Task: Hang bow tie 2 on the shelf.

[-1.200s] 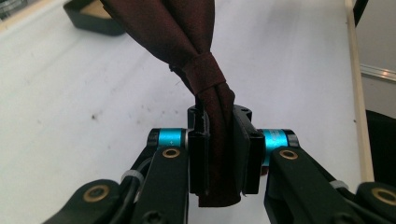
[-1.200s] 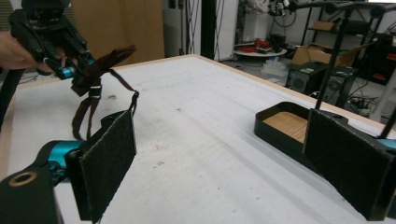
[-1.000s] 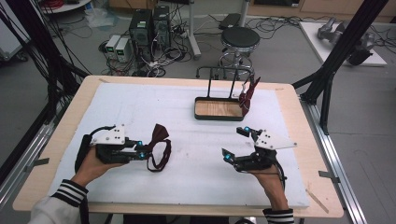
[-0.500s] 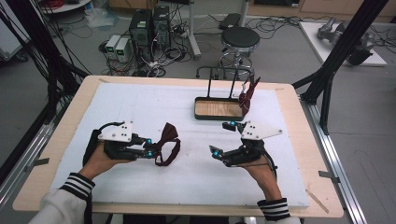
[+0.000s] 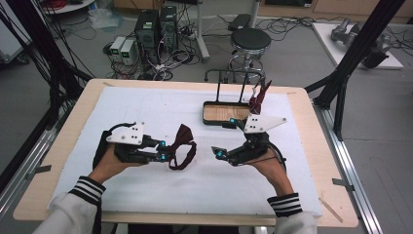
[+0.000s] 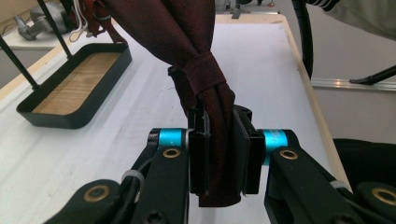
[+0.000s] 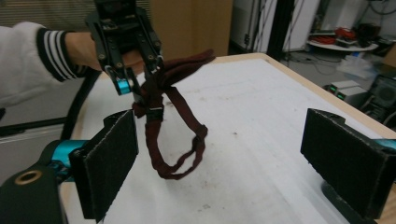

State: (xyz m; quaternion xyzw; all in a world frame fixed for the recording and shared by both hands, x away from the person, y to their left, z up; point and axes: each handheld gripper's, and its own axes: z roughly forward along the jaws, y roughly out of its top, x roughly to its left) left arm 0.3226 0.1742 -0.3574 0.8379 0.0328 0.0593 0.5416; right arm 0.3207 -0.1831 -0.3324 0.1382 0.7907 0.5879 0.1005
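Bow tie (image 5: 181, 146), soft and light, is drooping from the left gripper (image 6: 219, 154) clamped on its knot, while the wide-open, empty right gripper (image 5: 229, 139) is nearing its loose strap.

The bow tie (image 5: 181, 147) is dark maroon, as is the second tie (image 5: 258, 95) on the black rack (image 5: 229, 78). The worktop (image 5: 302, 146) is pale wood under a white cloth (image 5: 160, 105), and the tray (image 5: 221, 113) is black with a light wood floor. Both black grippers carry turquoise accents and white top plates; the sleeves (image 5: 87, 192) are white with black-striped cuffs.
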